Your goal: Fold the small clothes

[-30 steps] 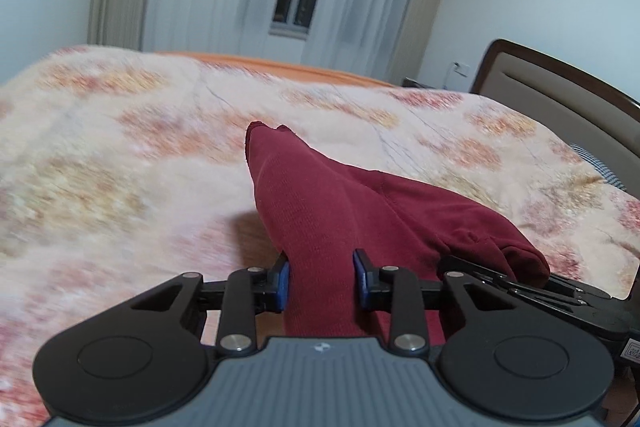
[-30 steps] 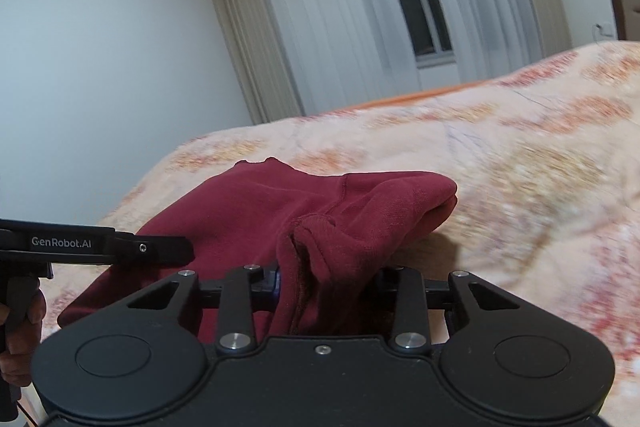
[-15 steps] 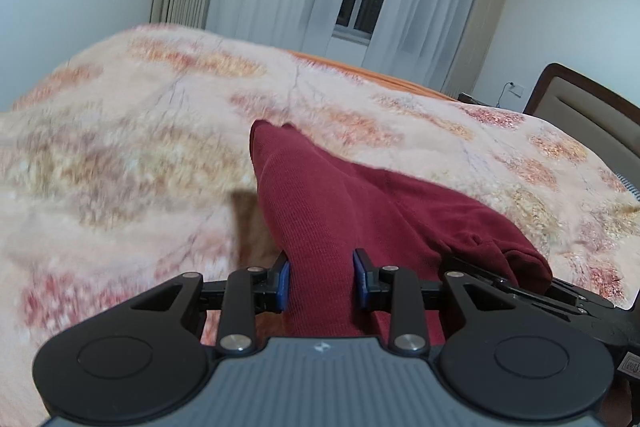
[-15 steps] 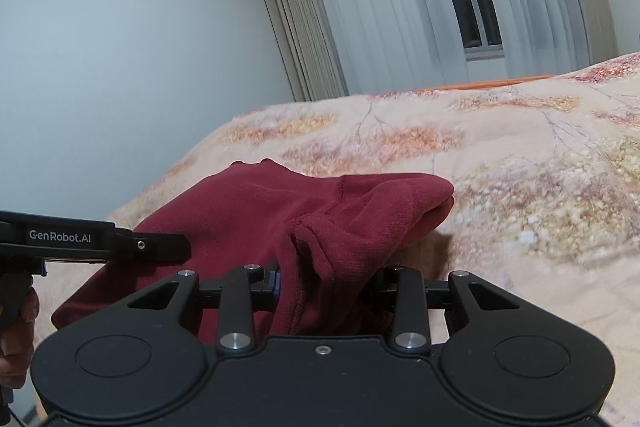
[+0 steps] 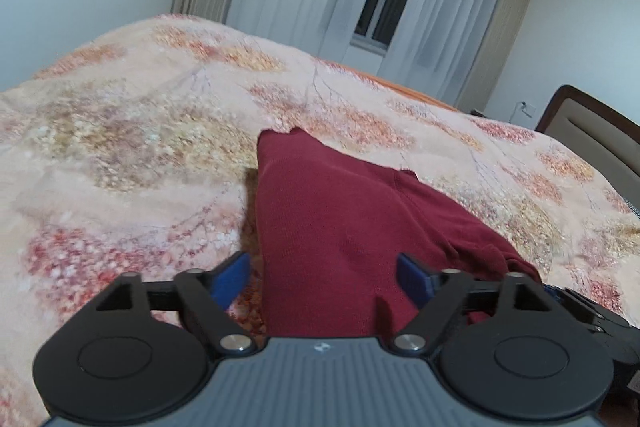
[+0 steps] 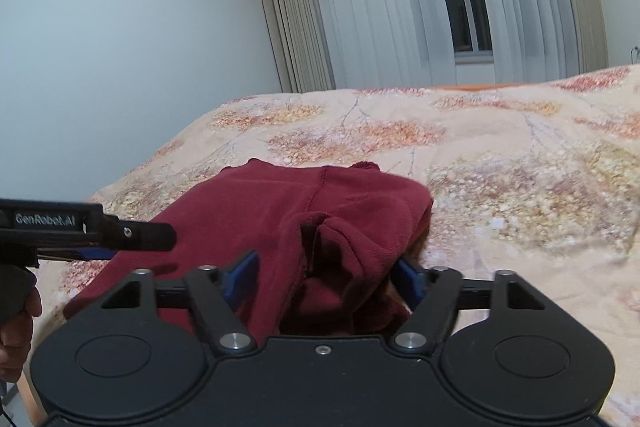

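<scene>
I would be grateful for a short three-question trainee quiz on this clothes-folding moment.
1. True or false: the left gripper is clamped shut on the dark red garment.
2. What does the garment lie on? A) wooden table B) floral bedspread C) bare floor
3. Fill in: the right gripper has its jaws ____.

Key: 1 false, its blue pads stand apart either side of the cloth; 2 B; 3 open.

Bare bedspread point(image 5: 120, 155) flanks the maroon garment point(image 5: 320, 227); headboard point(image 5: 592, 131) bounds right.
</scene>
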Motion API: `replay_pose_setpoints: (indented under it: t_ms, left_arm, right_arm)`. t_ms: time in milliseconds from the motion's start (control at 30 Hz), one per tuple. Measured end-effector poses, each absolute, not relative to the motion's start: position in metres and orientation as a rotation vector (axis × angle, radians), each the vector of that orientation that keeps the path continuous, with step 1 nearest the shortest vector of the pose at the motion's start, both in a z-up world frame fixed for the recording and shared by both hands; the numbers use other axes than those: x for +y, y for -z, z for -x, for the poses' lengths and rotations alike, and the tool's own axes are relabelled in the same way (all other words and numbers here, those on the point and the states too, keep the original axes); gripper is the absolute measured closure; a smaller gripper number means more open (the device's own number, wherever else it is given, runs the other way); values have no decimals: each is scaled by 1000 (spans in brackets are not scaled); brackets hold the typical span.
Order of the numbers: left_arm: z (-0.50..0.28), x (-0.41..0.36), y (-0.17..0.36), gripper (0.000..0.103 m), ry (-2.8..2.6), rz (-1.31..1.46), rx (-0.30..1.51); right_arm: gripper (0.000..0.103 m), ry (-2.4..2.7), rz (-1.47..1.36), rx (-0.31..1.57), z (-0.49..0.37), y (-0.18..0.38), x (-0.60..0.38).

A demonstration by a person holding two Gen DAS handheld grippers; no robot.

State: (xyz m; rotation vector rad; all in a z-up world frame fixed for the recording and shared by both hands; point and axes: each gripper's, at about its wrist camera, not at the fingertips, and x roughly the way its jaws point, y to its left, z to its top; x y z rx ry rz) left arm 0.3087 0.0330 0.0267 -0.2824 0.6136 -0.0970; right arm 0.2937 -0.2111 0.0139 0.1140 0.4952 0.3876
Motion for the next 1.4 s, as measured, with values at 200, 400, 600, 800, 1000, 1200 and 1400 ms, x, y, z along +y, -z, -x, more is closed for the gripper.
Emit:
replay_pose_setpoints:
  t_ms: [200,400,600,800,1000,1200,1400]
  left_arm:
    - [-284,32,-38,2,62,267,561]
    - [-252,31,-50,1,51,257,504]
    - [-215,31,-58,1,33,230,439]
    - [-180,30,-58,0,18,187,407]
    - [-147,29,-47,0,6,144,384]
    - [-125,31,-38,0,3,121,369]
    - [-112,35,-28,0,-4,111,368]
  right_arm:
    - [3,-356,-82,408,-265,-29,-215]
    - [1,-334,-100,337,-235,-46,-223]
    - [1,-319,-126,278,-201,-59,-230]
    - [1,-287,-144,231,-164,-62,-237]
    - [1,-253,-152,199,-128,-55,-244]
    - [1,-230,-127,191,-101,-46,-240]
    - [1,-221,-97,186,-84,-39,-232]
